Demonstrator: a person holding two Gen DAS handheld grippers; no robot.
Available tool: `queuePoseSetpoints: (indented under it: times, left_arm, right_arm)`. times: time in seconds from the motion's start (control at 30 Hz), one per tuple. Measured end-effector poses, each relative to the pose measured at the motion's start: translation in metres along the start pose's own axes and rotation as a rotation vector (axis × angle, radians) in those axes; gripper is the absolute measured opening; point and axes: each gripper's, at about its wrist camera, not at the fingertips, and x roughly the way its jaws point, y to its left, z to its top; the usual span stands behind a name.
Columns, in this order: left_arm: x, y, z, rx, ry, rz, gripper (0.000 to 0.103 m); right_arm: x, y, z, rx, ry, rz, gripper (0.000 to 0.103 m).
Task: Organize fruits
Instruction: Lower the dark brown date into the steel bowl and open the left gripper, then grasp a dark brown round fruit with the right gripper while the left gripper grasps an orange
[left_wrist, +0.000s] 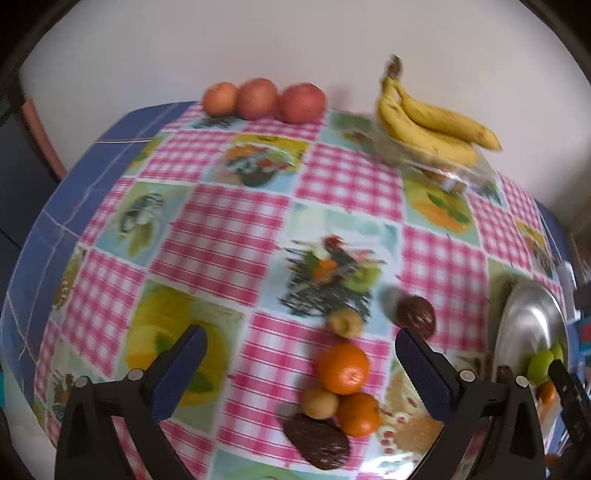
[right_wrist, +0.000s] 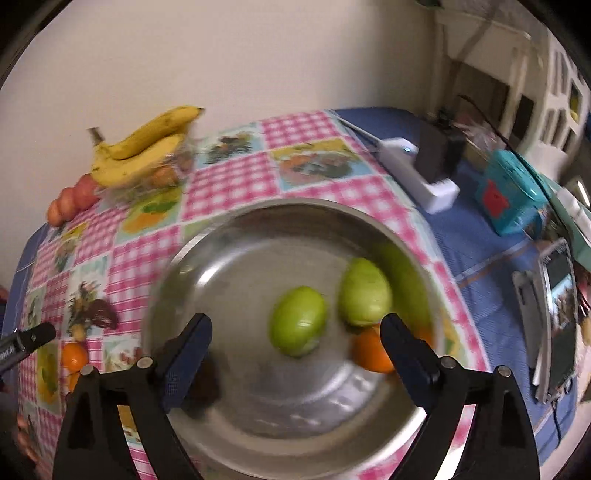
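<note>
My left gripper (left_wrist: 299, 349) is open and empty above a cluster of fruit on the table: two oranges (left_wrist: 343, 368), two small yellow fruits (left_wrist: 320, 403), and two dark brown fruits (left_wrist: 317, 441). My right gripper (right_wrist: 295, 339) is open and empty above a steel bowl (right_wrist: 236, 251) that holds two green fruits (right_wrist: 298, 320), an orange (right_wrist: 371, 352) and a dark fruit (right_wrist: 207, 384). The bowl also shows at the right edge of the left wrist view (left_wrist: 528, 317).
Three red apples (left_wrist: 264, 99) sit at the table's far edge. Bananas (left_wrist: 432, 122) lie on a clear container at the back. A white device (right_wrist: 417, 173), a black box (right_wrist: 439, 155), a teal object (right_wrist: 509, 195) and a tablet (right_wrist: 554, 310) lie on the blue cloth at right.
</note>
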Motion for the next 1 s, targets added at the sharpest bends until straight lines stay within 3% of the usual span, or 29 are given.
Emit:
queuePoseSetpoints:
  times: [0.2,0.43,0.7,0.9,1.0]
  left_arm:
    - [-0.015,0.030,0.004,-0.044,-0.076,0.000,0.103]
    - [-0.027,0.060,0.014,-0.088,-0.160,0.006,0.103]
    - [-0.020,0.087,0.021,-0.110,-0.142,-0.030,0.103]
    - [-0.011,0.098,0.028,-0.139,-0.100,-0.141,0.103]
    - [-0.001,0.097,0.031,-0.133,-0.076,-0.136,0.103]
  right_arm:
    - [-0.005,0.042,-0.001,-0.080,-0.045,0.072,0.093]
    - [-0.003,0.086,-0.009,-0.127,-0.029,0.136,0.093]
    - [-0.001,0.124,-0.014,-0.162,-0.011,0.144,0.093]
    - [0.004,0.145,-0.008,-0.151,0.000,0.179,0.093]
    - [0.009,0.157,-0.006,-0.163,0.004,0.185,0.093]
